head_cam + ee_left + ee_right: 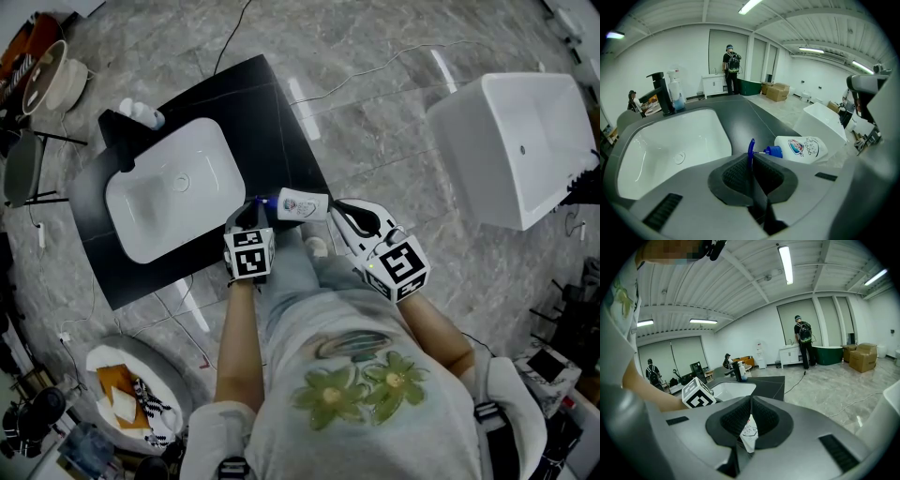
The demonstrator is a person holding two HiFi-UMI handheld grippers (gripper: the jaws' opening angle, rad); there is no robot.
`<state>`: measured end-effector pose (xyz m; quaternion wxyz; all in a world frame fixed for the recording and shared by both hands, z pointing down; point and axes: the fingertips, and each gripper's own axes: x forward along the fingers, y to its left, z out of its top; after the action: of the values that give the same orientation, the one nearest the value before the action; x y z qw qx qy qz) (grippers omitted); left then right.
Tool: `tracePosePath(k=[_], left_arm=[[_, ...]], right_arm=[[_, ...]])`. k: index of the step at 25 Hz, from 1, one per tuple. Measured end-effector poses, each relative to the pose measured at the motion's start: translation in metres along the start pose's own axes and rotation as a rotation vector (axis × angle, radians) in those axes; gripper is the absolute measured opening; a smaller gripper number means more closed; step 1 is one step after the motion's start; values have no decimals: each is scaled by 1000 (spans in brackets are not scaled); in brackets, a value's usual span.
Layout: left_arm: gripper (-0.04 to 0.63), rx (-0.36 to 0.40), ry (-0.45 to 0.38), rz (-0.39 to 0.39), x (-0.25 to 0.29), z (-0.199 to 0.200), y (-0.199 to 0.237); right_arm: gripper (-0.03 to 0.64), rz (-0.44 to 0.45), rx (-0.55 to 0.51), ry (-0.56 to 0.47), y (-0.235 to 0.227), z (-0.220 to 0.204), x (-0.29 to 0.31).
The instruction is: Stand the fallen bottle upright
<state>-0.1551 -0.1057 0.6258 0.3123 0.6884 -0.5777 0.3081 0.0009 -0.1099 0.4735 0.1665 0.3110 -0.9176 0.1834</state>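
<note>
Sideways at the black countertop's (272,112) edge beside the white basin (214,136), the pump bottle (305,203) lies held at both ends: left gripper (751,158) pinched narrowly on its blue pump head (751,147), right gripper (750,403) apparently clamping its base.

Place: a large indoor hall set up as a trial space for bathroom fittings, not a lived-in bathroom.
Fixtures: a black counter (272,103) with a sunken white basin (202,150) and a black faucet (661,91) is stood free on the open floor; a white bathtub (516,150) is placed near it.
Background: a dark green bathtub (751,87) and a white vanity cabinet (712,85) are set by the far wall, with cardboard boxes (777,91) stacked alongside.
Floor: grey marble-pattern tiles (375,159), crossed by loose cables (394,61).
Ceiling: ribbed white panels (740,287) fitted with long tube lights (786,263).
People: 1 person with a backpack (730,68) is seen standing at the vanity cabinet.
</note>
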Motion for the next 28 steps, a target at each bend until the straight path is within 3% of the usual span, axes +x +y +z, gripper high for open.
tracePosePath(k=[28], left_arm=[[28, 30, -51, 137, -12, 27, 3]], right_arm=[[44, -3, -4, 3, -3, -2, -6]])
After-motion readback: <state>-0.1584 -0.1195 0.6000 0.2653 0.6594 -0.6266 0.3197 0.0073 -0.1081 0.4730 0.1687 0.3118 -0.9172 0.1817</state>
